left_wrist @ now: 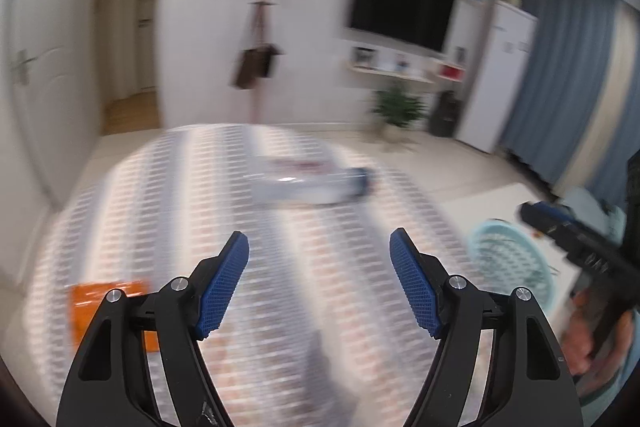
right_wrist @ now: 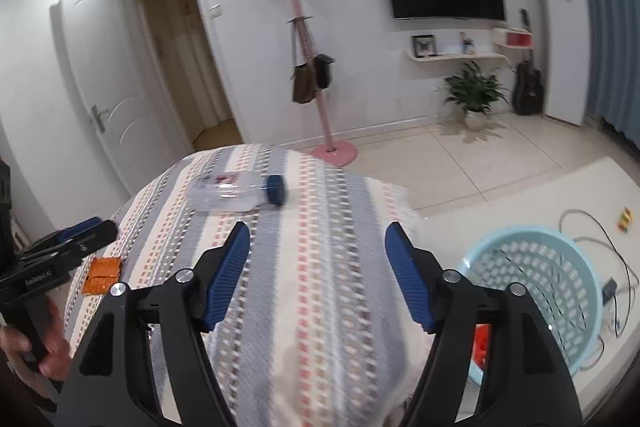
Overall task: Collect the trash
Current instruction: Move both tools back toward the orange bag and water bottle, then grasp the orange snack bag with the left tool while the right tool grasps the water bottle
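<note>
Presently both of my grippers stand over the striped tablecloth (right_wrist: pixel 320 267), pointing down and forward across it. My left gripper (left_wrist: pixel 319 279) has its blue pads spread wide with nothing between them; only cloth shows in the gap. My right gripper (right_wrist: pixel 318 275) is likewise wide apart and empty, its pads clear of everything on the table.

Trash noted on the table: a clear plastic bottle (right_wrist: pixel 230 193) with a dark blue cap lies on its side toward the far edge, well ahead of both grippers, cap pointing right. It appears again, blurred, in my left view (left_wrist: pixel 304 187). An orange wrapper (right_wrist: pixel 102 275) lies flat near the left edge of the cloth; in my left view it sits just beside and partly behind my left finger mount (left_wrist: pixel 106 307). Neither item is touched.

A pale blue slotted basket (right_wrist: pixel 560 267) stands on the white surface to the right of the table, lower than the tabletop. Something red-orange (right_wrist: pixel 480 343) shows inside it near the rim, partly hidden by my right finger; I cannot tell what it is.

My left hand (right_wrist: pixel 28 347) shows at the left edge of the right view, gripping its tool's handle. The left view is heavily blurred, so fine detail there is unreliable.
</note>
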{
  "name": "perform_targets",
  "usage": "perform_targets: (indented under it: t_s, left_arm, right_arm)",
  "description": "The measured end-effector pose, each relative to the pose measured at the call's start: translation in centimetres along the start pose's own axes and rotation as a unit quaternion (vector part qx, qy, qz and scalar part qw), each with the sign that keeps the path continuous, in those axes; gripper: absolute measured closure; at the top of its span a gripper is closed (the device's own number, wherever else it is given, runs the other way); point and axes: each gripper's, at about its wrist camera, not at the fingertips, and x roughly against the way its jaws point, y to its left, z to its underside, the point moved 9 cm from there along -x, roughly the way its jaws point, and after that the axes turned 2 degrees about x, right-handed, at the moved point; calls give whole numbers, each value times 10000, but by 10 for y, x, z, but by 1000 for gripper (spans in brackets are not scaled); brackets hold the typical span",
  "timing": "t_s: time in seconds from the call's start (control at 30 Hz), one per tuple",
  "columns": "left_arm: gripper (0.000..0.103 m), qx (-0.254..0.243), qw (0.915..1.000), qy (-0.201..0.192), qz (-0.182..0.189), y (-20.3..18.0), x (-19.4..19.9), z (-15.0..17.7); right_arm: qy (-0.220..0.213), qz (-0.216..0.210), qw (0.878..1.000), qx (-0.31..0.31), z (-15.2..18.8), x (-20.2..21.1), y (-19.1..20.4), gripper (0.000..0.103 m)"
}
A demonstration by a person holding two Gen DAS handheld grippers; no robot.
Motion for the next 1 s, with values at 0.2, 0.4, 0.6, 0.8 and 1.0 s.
perform_targets:
  t_s: [0.2, 0.4, 0.6, 0.8, 1.0]
  left_arm:
    - [32, 719, 9931, 287, -876, 111, 10, 20]
    - [32, 1225, 9804, 915, -1243, 168, 7, 69]
    - [31, 1375, 9757, 1224, -1185, 179, 2, 95]
    - [31, 1574, 9740, 1274, -1011, 184, 5, 93]
    - [31, 1611, 9739, 1253, -995, 200, 14, 90]
  right_arm:
    - [181, -118, 9992, 331, -6, -43, 37, 20]
    - [541, -101, 9929, 1056, -19, -104, 65, 17]
    - [968, -73, 9725, 2115, -22, -160, 98, 17]
    - [1204, -21, 9488, 2920, -26, -206, 121, 17]
    - [1686, -489, 9253, 3361, -24, -240, 143, 17]
